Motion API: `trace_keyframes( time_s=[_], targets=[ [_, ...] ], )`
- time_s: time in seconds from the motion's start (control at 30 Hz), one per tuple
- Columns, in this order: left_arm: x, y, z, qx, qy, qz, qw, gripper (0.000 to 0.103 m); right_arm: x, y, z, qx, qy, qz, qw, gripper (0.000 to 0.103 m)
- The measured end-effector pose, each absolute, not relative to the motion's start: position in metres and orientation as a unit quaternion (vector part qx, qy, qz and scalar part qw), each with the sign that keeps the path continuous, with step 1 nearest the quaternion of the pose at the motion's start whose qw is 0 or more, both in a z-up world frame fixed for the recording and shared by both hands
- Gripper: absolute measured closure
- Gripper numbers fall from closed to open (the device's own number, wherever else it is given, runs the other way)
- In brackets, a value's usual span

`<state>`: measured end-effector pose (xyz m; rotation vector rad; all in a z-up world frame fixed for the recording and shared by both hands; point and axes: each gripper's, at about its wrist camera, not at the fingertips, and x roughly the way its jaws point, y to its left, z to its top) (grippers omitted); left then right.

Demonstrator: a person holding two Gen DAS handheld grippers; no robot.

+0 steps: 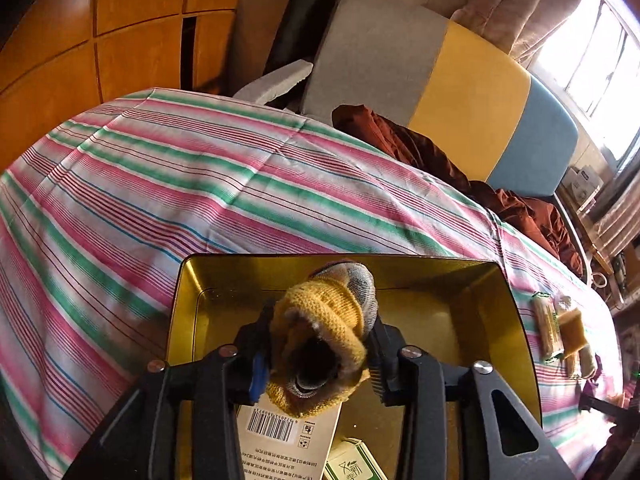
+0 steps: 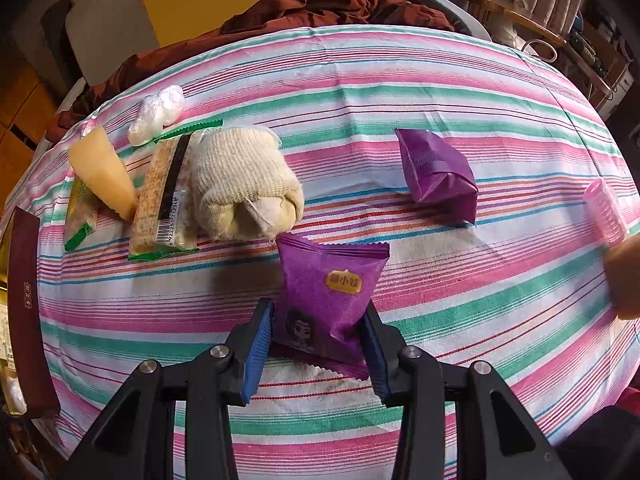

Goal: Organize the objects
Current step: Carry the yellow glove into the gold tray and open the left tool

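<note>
Two grippers each clamp one item. The left gripper [image 1: 320, 354] is closed on a rolled pair of socks [image 1: 326, 330], knitted in yellow with a grey-patterned toe, its dark opening facing the camera; the bundle fills the gap between the fingers and hangs over a gold tin [image 1: 500, 320], with a barcoded card [image 1: 286, 440] and a green-printed box [image 1: 352, 462] lying below the fingers. The right gripper [image 2: 318, 346] points forward and down over the striped cloth [image 2: 460, 320], its blue pads [image 2: 256, 354] pressing both sides of a purple snack packet [image 2: 330, 300] with a yellow label and cartoon face. Ahead of the fingers lie a cream sock roll [image 2: 244, 188] and a second purple packet [image 2: 438, 174].
</note>
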<state>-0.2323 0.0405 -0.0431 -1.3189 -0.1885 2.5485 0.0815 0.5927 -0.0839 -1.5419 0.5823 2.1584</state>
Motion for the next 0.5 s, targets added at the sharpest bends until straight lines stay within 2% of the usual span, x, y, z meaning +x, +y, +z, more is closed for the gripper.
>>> trace_keyframes(
  time_s=[0.13, 0.23, 0.5],
  targets=[
    [-0.228, 0.043, -0.043, -0.453, -0.064, 0.880, 0.128, 0.052, 0.084, 0.596, -0.083, -0.557, 0.205, 0.777, 0.209, 0.060],
    [-0.221, 0.042, -0.042, -0.449, -0.061, 0.882, 0.130, 0.042, 0.087, 0.600, -0.081, -0.558, 0.201, 0.778, 0.208, 0.060],
    [-0.187, 0.041, -0.028, -0.427, -0.054, 0.893, 0.133, 0.042, 0.092, 0.609, -0.078, -0.560, 0.195, 0.779, 0.207, 0.060]
  ],
)
